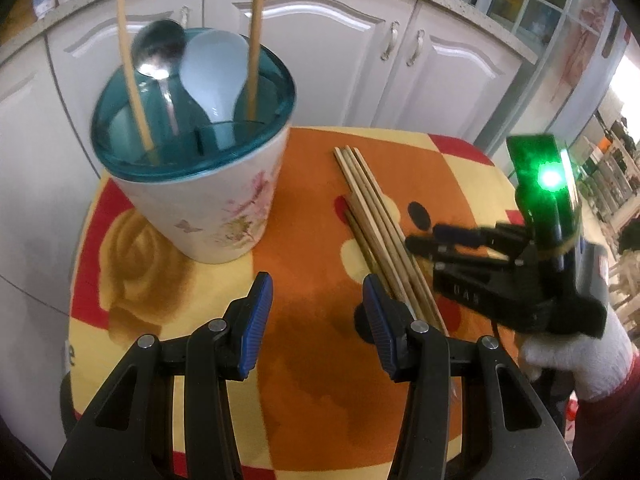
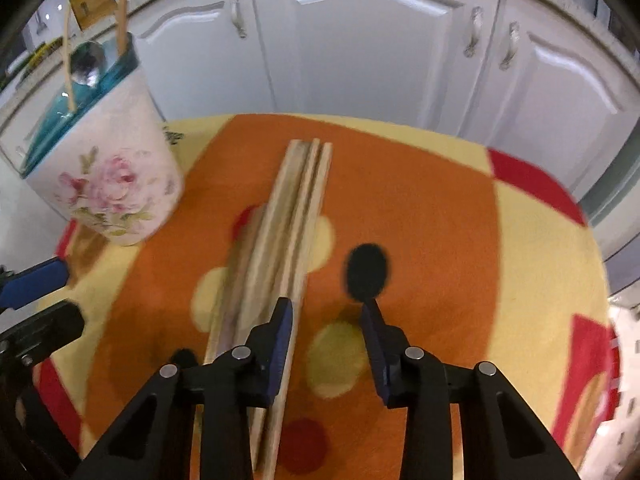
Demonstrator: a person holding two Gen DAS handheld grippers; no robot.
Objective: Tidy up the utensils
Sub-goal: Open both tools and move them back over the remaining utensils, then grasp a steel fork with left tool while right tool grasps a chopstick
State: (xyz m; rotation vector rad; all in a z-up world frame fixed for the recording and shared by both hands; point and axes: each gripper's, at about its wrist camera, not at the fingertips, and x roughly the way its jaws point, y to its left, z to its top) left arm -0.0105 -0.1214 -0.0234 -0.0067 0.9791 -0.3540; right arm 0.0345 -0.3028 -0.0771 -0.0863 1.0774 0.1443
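Hovering low over the patterned surface [image 2: 420,200], the right tool [image 2: 328,316] has its jaws spread wide, nothing gripped, its left finger over the edge of the chopstick bundle [image 2: 288,232] lying flat beneath. Left tool [image 1: 318,312] gapes open too, empty. Ahead to its left stands the floral holder [image 1: 208,208], with a metal spoon [image 1: 158,52], white spoon [image 1: 212,72] and two chopsticks [image 1: 256,36] upright inside.
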